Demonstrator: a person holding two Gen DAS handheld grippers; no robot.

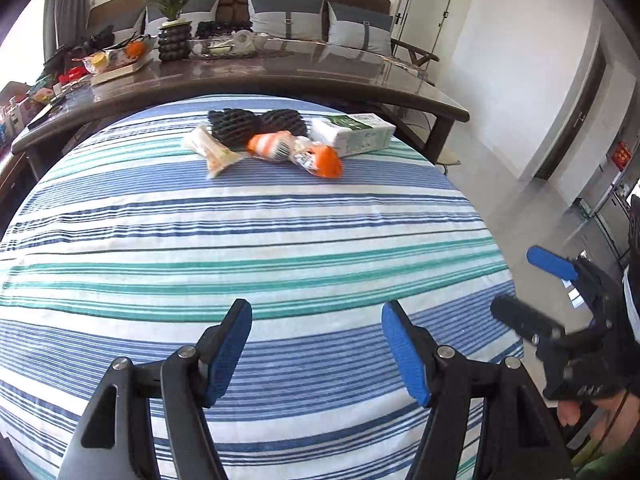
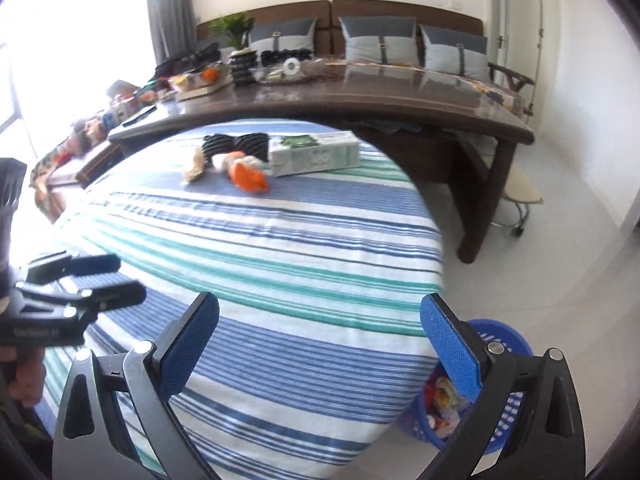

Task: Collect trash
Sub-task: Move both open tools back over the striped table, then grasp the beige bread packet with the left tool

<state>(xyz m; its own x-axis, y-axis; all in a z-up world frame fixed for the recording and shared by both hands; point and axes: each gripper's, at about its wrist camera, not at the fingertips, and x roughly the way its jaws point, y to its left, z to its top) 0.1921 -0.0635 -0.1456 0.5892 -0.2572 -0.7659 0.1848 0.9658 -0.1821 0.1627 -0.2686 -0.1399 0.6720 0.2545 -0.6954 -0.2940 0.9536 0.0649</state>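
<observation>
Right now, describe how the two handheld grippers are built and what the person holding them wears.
Both the left gripper and the right gripper share one build: black angular linkage arms joined by round silver pivot pins, each ending in flat fingers faced with textured blue pads. The left gripper's black body carries small white lettering, too blurred to read. A green sleeve shows beside the right gripper.

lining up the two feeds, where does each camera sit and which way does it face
Left wrist: on the left claw, angled down across the striped table toward the trash pile; the right claw shows at right.
Right wrist: on the right claw, same heading; left claw at left, blue basket below.
Shared: table, pile, sofa.
</observation>
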